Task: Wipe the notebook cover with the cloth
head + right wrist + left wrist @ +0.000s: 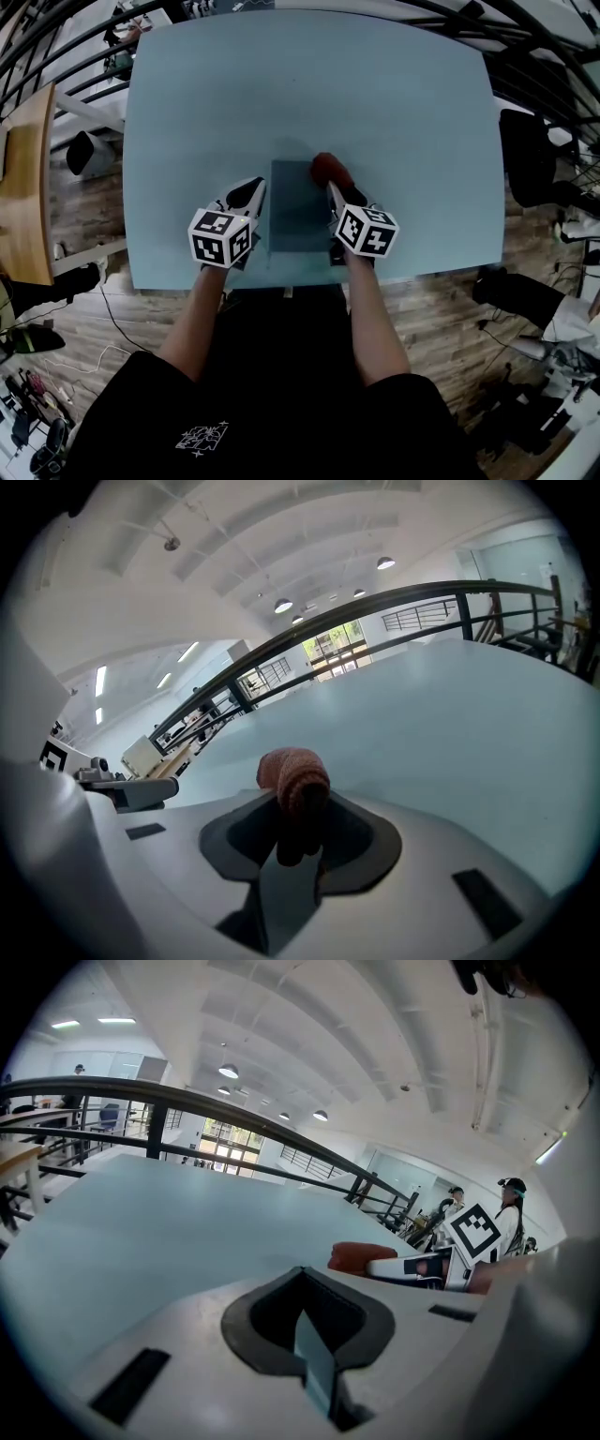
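Cloth held at the notebook's far right corner, on a pale blue table.

Dark railings (66, 52) ran round the table (206, 112), with a wooden desk (26, 187) off to the left and plank floor (450, 309) below; nothing stood between the tongs and the notebook (298, 220). The right gripper (332, 190) was clamped on the bunched red cloth (328, 169), which stuck out past its jaws in the right gripper view (293, 780). The left gripper (246, 194) had its jaws drawn together to a thin slit with nothing in it. The dark grey-blue notebook lay flat near the table's near edge, between the two grippers, with the left one just beside its left edge and the right one along its right edge, and the cloth sat at its far right corner.
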